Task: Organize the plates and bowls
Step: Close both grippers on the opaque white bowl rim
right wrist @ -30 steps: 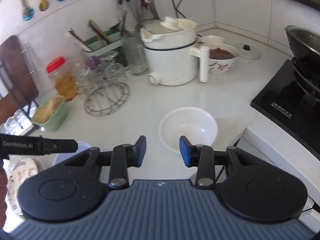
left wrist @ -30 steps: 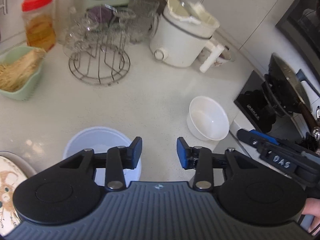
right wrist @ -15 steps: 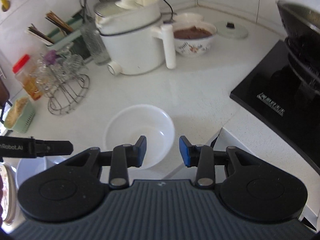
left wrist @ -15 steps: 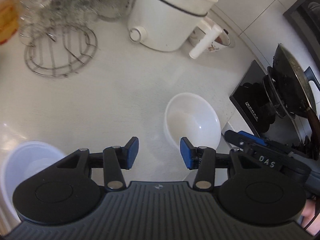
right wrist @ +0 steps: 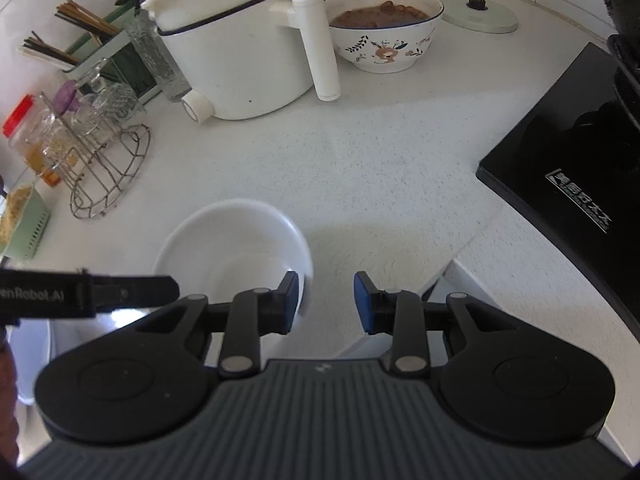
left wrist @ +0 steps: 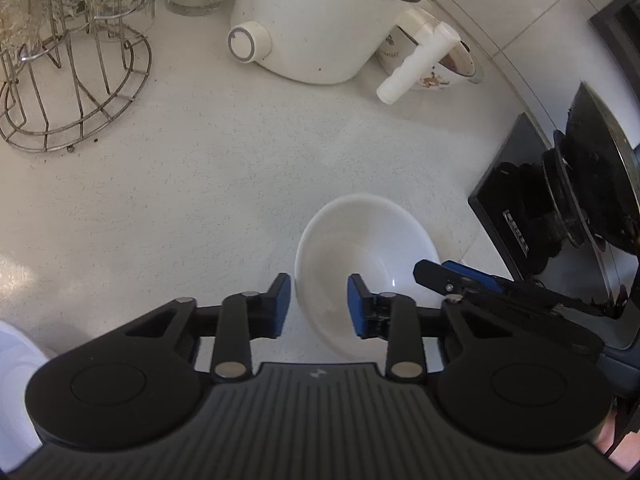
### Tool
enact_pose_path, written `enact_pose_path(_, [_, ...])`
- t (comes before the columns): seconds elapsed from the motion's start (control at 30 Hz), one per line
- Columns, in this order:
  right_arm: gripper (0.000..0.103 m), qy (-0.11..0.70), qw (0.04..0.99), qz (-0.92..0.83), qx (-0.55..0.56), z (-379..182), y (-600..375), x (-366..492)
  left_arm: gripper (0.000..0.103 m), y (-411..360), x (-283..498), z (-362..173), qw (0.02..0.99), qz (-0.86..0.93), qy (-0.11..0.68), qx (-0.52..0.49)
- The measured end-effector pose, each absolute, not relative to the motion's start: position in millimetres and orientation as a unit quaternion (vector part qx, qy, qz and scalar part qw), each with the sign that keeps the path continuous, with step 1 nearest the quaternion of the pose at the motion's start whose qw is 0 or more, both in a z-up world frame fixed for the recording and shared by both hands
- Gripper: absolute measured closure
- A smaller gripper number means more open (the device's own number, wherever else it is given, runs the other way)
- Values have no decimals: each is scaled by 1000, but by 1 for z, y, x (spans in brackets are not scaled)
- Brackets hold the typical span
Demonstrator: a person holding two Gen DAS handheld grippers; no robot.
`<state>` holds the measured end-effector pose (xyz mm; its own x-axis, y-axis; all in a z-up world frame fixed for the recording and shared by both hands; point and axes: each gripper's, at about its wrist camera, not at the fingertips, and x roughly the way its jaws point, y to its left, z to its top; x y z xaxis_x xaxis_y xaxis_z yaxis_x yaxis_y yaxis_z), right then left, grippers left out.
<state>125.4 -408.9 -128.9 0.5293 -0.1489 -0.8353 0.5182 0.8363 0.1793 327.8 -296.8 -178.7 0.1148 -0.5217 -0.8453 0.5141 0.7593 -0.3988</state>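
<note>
A white bowl [left wrist: 366, 248] stands on the pale counter near its front edge. My left gripper [left wrist: 319, 305] is open, with the bowl's left rim between its jaws. My right gripper [right wrist: 326, 300] is open, with the same bowl's [right wrist: 236, 248] right rim between its jaws. The right gripper also shows in the left wrist view [left wrist: 460, 278] at the bowl's right side. A second pale bowl [left wrist: 16, 380] sits at the far left edge of the left wrist view, partly hidden by the gripper body.
A white electric pot [right wrist: 240, 60] with a long handle stands behind. A patterned bowl of brown food [right wrist: 384, 36] and a lid [right wrist: 478, 14] are at the back right. A wire glass rack [left wrist: 68, 80] is at the left. A black hob [right wrist: 568, 168] with a wok [left wrist: 600, 168] is at the right.
Both grippers have moved forward and down to the white bowl, the left one swinging right away from the pale bowl. Each now straddles a rim of the white bowl.
</note>
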Motion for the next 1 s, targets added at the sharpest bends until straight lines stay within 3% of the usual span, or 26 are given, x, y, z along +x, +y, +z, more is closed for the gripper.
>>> enact_pose_path(0.17, [78,440,850,-173,233,-132,-420,134,71,-306,331,-178,747,-342,570,0])
enact_pose_path(1.0, [78,390,871,-183,237,-73,-396,125,71,-271,329,-118,752,-373,543,-32])
